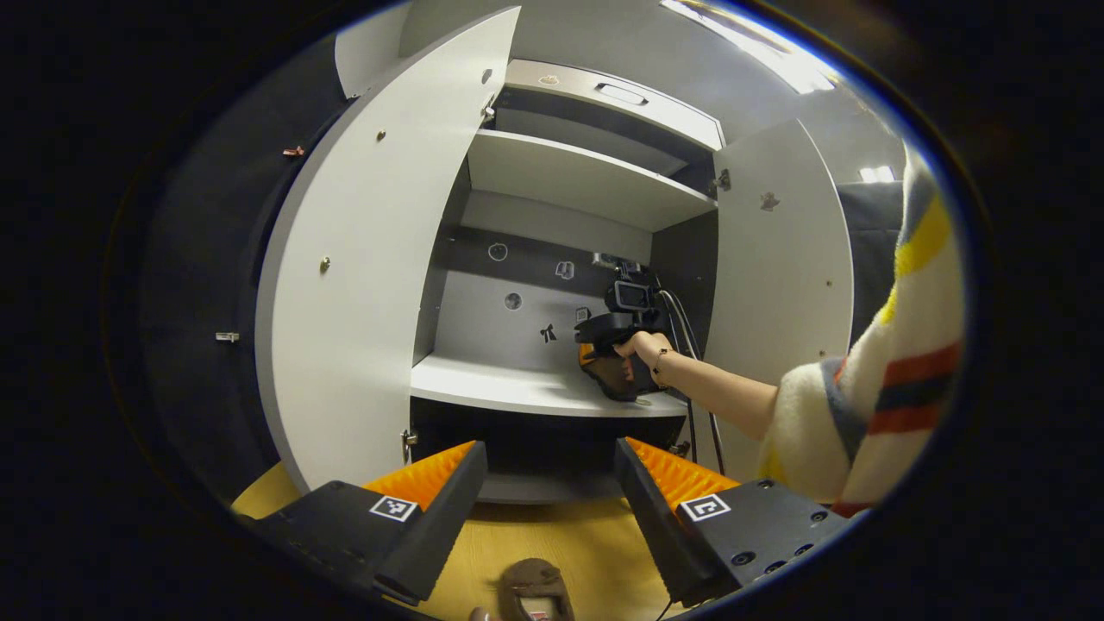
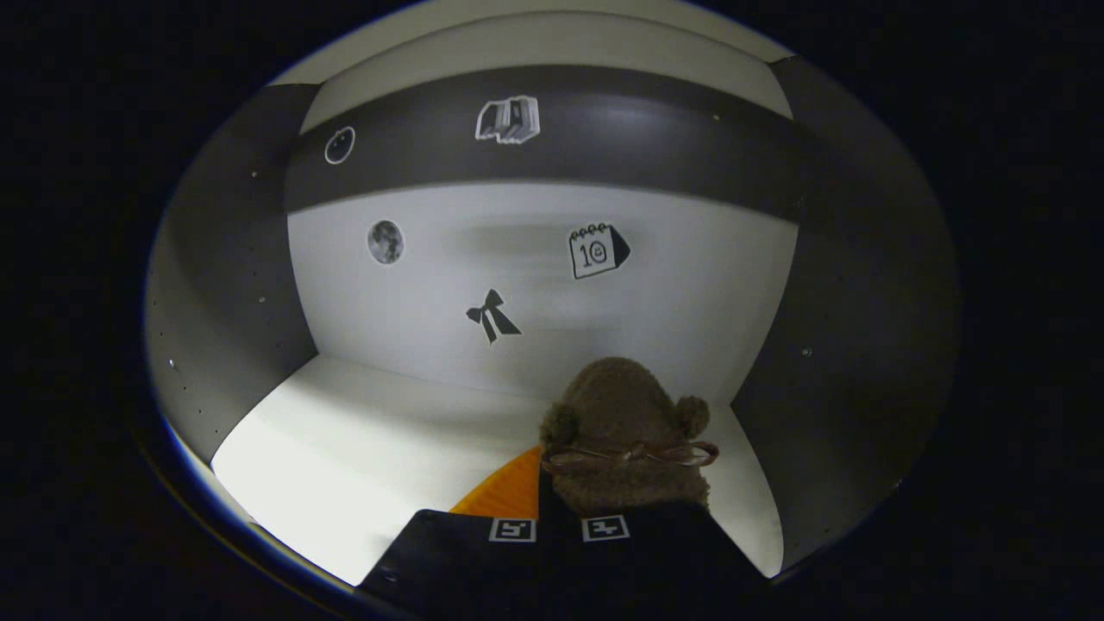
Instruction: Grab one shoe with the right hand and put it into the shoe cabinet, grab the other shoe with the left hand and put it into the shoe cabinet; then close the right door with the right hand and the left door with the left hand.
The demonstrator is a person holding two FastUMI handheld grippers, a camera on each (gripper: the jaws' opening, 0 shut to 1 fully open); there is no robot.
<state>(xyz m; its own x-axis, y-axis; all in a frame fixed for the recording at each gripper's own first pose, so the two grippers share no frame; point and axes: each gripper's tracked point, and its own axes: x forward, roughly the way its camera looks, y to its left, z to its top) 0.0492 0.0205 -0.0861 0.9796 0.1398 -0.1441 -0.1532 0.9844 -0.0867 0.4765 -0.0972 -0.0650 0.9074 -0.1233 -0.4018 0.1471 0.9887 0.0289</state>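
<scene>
shoe (image 2: 625,431) clamped in my right hand-held gripper (image 2: 559,517), over the right end of the cabinet shelf (image 2: 362,431), close to the side wall. risk i see: letting go too high, it tips or rolls off. left hand-held gripper (image 1: 550,483) fingers apart above the second shoe (image 1: 535,588) on the floor (image 1: 552,539).

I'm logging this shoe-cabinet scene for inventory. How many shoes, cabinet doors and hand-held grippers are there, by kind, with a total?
Brown fuzzy shoes: 2, one held in the cabinet, one on the wooden floor.
White cabinet doors, both open: 2, left, right.
Hand-held grippers: 2, left, right.
Total: 6
</scene>
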